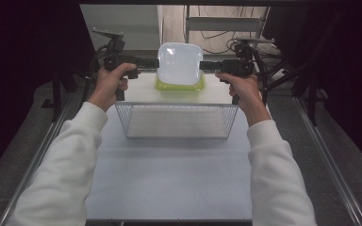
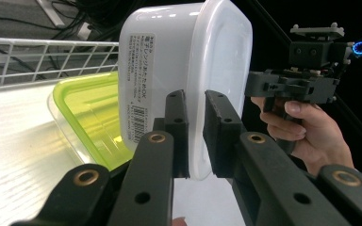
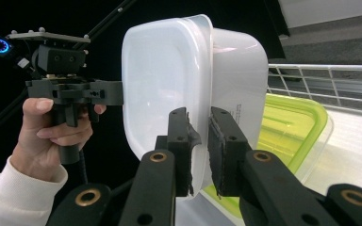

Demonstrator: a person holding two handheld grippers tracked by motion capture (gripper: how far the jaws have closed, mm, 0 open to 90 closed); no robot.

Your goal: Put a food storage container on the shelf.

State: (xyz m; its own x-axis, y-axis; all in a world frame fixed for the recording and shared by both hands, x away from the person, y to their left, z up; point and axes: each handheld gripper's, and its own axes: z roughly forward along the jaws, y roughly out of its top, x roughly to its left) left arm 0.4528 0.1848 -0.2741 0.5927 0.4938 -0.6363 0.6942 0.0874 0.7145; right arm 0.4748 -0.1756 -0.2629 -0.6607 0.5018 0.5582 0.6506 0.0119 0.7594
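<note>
A white plastic tub (image 1: 179,63) with a pale lid hangs over a clear container with a yellow-green lid (image 1: 179,86) at the table's far side. My left gripper (image 1: 153,63) is shut on the tub's left rim, and my right gripper (image 1: 203,65) is shut on its right rim. In the left gripper view the jaws (image 2: 195,101) pinch the lid edge of the tub (image 2: 165,61), with the green-lidded container (image 2: 89,108) behind. The right gripper view shows its jaws (image 3: 199,117) clamped on the tub (image 3: 160,80), beside the green lid (image 3: 287,127).
A wire basket (image 1: 176,105) stands on the white table (image 1: 169,179) just in front of the containers, between them and the person. Dark frame posts and cables rise at both far sides. Metal rails run along the table's left and right edges.
</note>
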